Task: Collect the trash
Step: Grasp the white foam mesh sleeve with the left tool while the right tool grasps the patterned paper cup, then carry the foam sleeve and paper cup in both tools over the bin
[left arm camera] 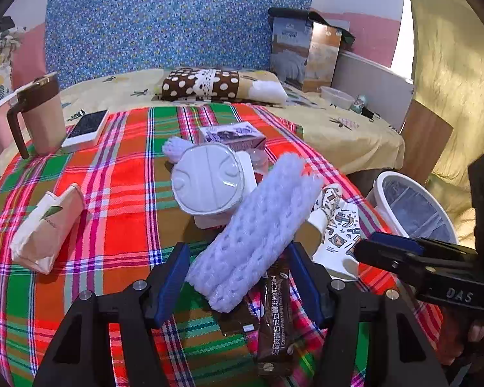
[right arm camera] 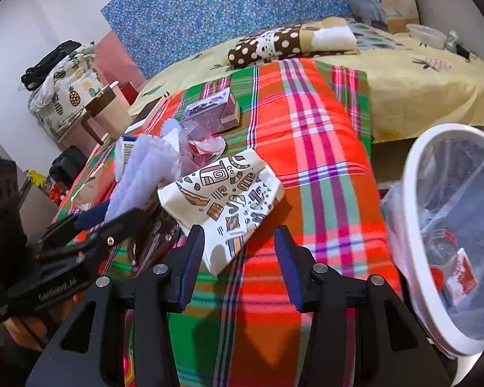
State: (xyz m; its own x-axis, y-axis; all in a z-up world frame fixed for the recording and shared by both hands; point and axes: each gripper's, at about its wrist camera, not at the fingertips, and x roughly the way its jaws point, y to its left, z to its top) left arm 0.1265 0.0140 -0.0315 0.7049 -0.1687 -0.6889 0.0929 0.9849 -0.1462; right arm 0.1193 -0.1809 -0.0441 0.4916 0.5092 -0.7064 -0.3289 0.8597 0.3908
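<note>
Left gripper (left arm camera: 238,282) – jaws wide, straddling white foam-net sleeve (left arm camera: 255,229) on plaid-covered bed (left arm camera: 126,193), not pinching. Right gripper (right arm camera: 238,264) – jaws part-open, empty, at patterned paper bag (right arm camera: 222,200); white bin (right arm camera: 416,225) just beside for dropping.

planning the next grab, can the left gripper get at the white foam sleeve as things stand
Probably yes: the foam sleeve lies on top of the pile, its near end already between the left gripper's open fingers, nothing covering it.
</note>
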